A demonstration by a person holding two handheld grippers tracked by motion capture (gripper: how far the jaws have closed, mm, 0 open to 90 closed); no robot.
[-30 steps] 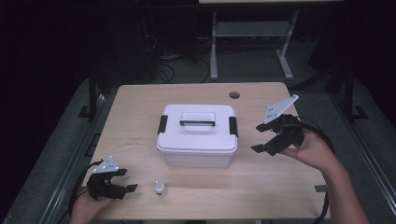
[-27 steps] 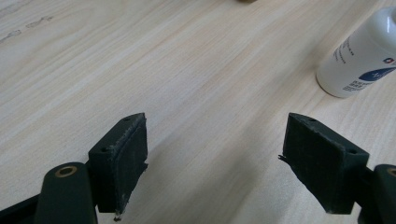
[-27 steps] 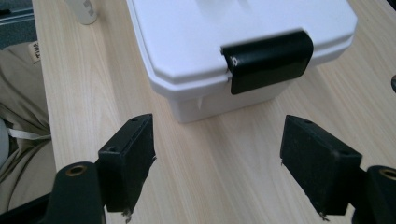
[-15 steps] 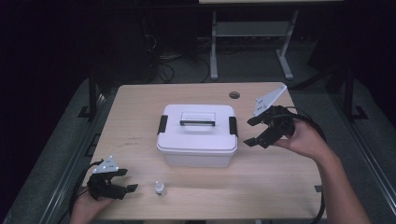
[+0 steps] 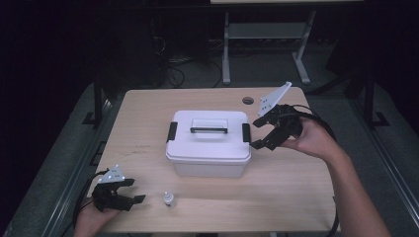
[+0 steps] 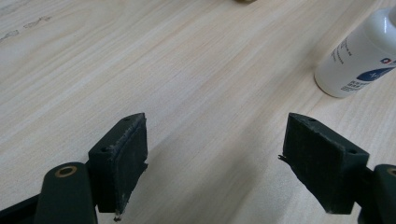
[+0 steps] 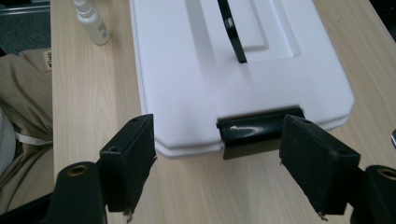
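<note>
The white box (image 5: 208, 143) sits mid-counter. The right claw (image 5: 261, 133), spread wide, hovers just beside its right-end black latch (image 7: 254, 132). The left claw (image 5: 133, 191), also spread, rests near the counter's front-left corner beside a small bottle (image 5: 169, 199).

Small bottle (image 6: 362, 58) print (blue logo) too blurred, unreadable

A light wooden table (image 5: 296, 197) fills the lower centre of the frame in a dark room, a round grommet hole (image 5: 248, 100) near its far edge; behind it, at upper centre, a grey metal stand (image 5: 262, 34) and tangled cables (image 5: 173, 69) on grey floor.
</note>
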